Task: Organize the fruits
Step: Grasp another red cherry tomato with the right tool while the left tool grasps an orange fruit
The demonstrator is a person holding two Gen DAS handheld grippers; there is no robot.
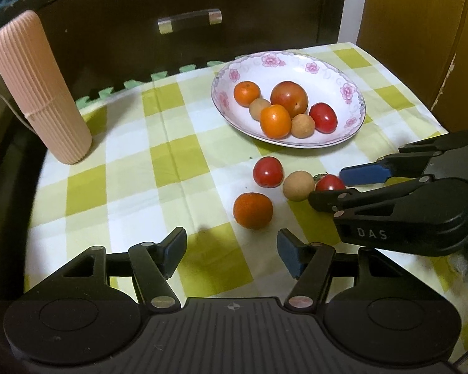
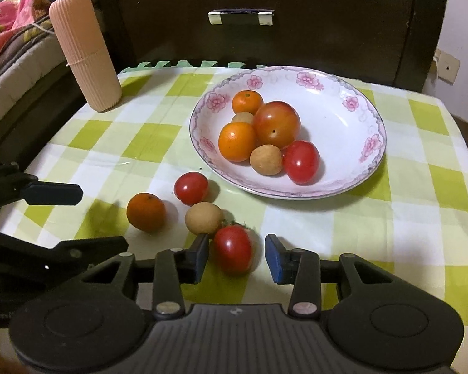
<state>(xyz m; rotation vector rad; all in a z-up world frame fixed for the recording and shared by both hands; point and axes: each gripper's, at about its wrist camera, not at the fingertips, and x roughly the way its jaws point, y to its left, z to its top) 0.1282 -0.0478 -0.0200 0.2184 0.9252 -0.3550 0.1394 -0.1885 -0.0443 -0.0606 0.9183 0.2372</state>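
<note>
On the worktop (image 2: 343,227), covered in a green-and-white checked cloth, a flowered white plate (image 2: 352,174) holds six fruits: two oranges, a large reddish-orange tomato, two small tan fruits and a red cherry tomato. Four more fruits lie on the cloth just in front of the plate: a red tomato (image 2: 191,188), an orange (image 2: 146,212), a tan round fruit (image 2: 203,218) and a stemmed red tomato (image 2: 233,248). The right gripper (image 2: 236,258) is spread around the stemmed tomato, its left pad touching or nearly touching the fruit and the right pad still apart from it. The left gripper (image 1: 231,254) hangs wide open and empty just short of the orange (image 1: 252,210). A ribbed pink cylinder (image 2: 85,51) stands upright at the far left corner.
</note>
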